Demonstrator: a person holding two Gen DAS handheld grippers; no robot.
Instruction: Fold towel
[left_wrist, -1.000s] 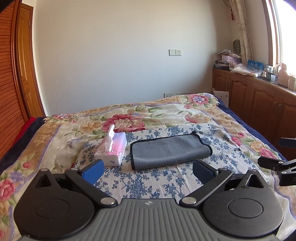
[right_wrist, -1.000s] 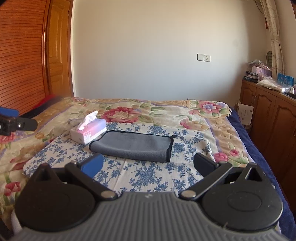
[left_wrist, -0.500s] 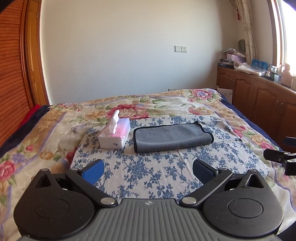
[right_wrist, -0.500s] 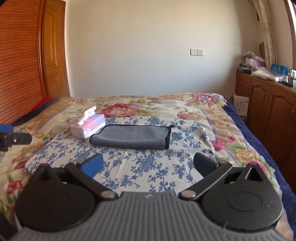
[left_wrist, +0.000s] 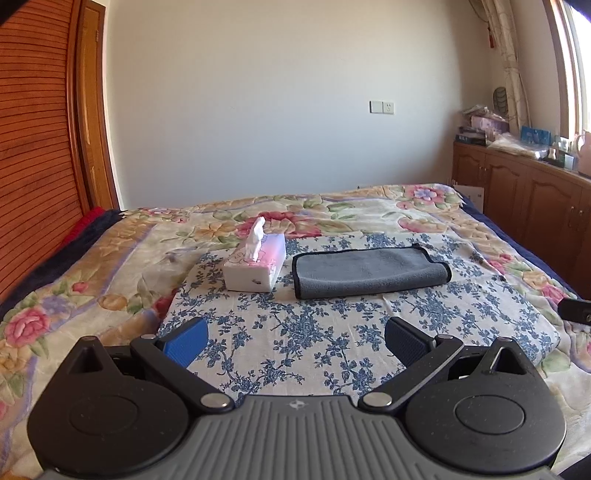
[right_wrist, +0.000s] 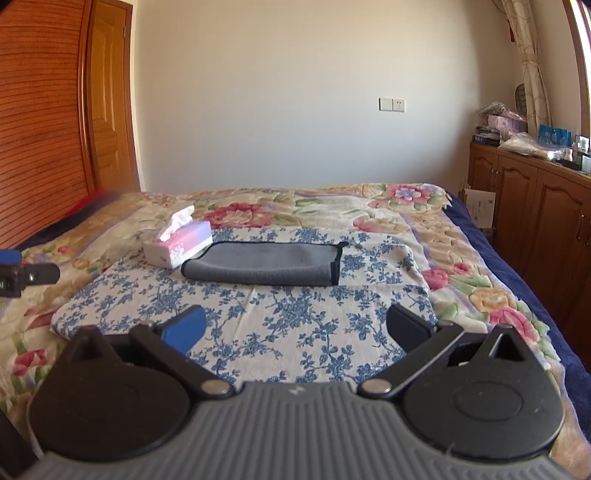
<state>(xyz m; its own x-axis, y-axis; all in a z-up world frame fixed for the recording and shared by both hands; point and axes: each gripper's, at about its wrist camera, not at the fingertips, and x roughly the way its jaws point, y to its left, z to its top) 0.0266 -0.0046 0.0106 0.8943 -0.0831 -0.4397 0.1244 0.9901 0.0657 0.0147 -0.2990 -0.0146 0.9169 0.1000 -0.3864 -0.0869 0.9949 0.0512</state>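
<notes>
A grey towel (left_wrist: 369, 271) with black edging lies folded flat on a blue-flowered cloth (left_wrist: 295, 332) on the bed. It also shows in the right wrist view (right_wrist: 266, 263). My left gripper (left_wrist: 295, 341) is open and empty, held well back from the towel. My right gripper (right_wrist: 295, 328) is open and empty, also well short of the towel. The right gripper's tip (left_wrist: 574, 310) shows at the right edge of the left wrist view. The left gripper's tip (right_wrist: 27, 275) shows at the left edge of the right wrist view.
A pink and white tissue box (left_wrist: 256, 267) stands just left of the towel, also in the right wrist view (right_wrist: 179, 245). Wooden cabinets (right_wrist: 535, 221) with clutter on top line the right wall. A wooden slatted wardrobe (left_wrist: 33, 166) is at left.
Both grippers have pulled back from the bed, so the towel and tissue box look smaller and farther. The towel has not moved. Both grippers stay open.
</notes>
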